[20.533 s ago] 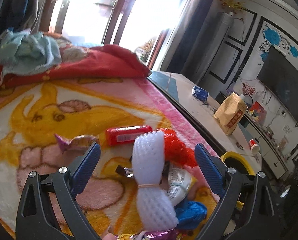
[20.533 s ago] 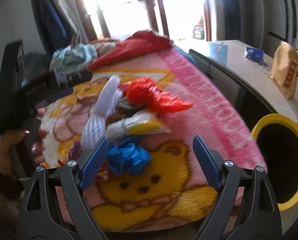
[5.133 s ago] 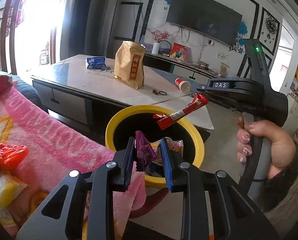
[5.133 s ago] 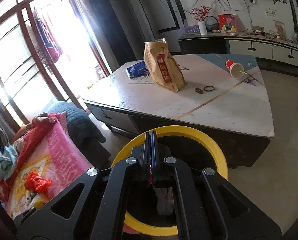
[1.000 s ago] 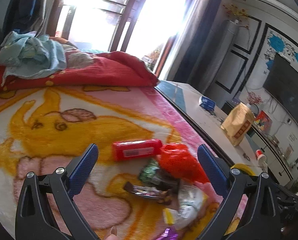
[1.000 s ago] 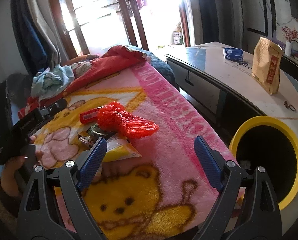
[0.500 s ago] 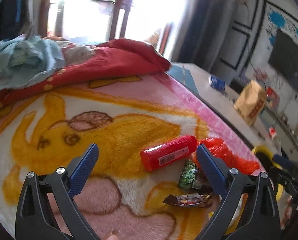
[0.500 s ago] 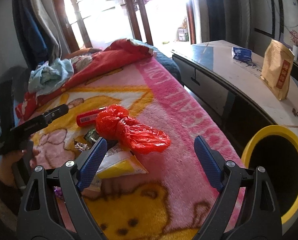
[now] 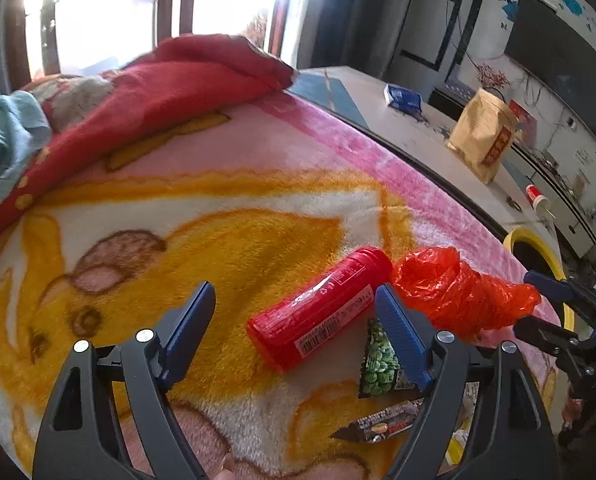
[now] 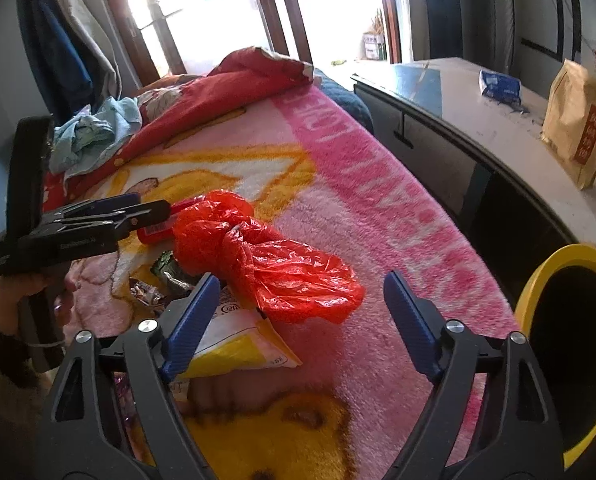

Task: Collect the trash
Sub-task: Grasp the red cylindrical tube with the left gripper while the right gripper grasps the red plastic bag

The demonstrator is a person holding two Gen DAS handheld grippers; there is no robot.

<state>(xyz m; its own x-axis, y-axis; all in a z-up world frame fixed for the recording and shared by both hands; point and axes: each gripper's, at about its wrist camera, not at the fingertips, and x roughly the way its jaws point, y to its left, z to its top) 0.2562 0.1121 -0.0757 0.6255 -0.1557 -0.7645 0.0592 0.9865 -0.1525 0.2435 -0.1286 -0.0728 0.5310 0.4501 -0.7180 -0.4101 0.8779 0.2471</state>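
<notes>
**Jaws open over the trash, ready to pick**

Jaws on both grippers stand wide and hold nothing. They have just been closing a little. The left gripper (image 9: 293,320) has the red tube (image 9: 320,308) between its jaws, but the pads do not touch it yet. The right gripper (image 10: 302,316) has the red plastic bag (image 10: 265,256) between its jaws, just ahead of the tips, and is not touching it either.

To do this step well, I think the left jaws should go lower and squeeze the tube across its round middle, since it looks hard and smooth and could roll away. The right jaws should pinch the bag at its knotted, bunched part, because the thin crinkly plastic may slip out.

Beside the left gripper's right jaw lie a green snack packet (image 9: 380,364) and a dark candy wrapper (image 9: 382,426), both flat and shiny. A yellow and white packet (image 10: 237,344) lies by the right gripper's left jaw. All of it sits on a fluffy pink blanket (image 10: 378,184) with yellow pictures. The yellow-rimmed bin (image 10: 558,264) waits off to the right of the right jaws, beside the desk (image 10: 478,120).
</notes>
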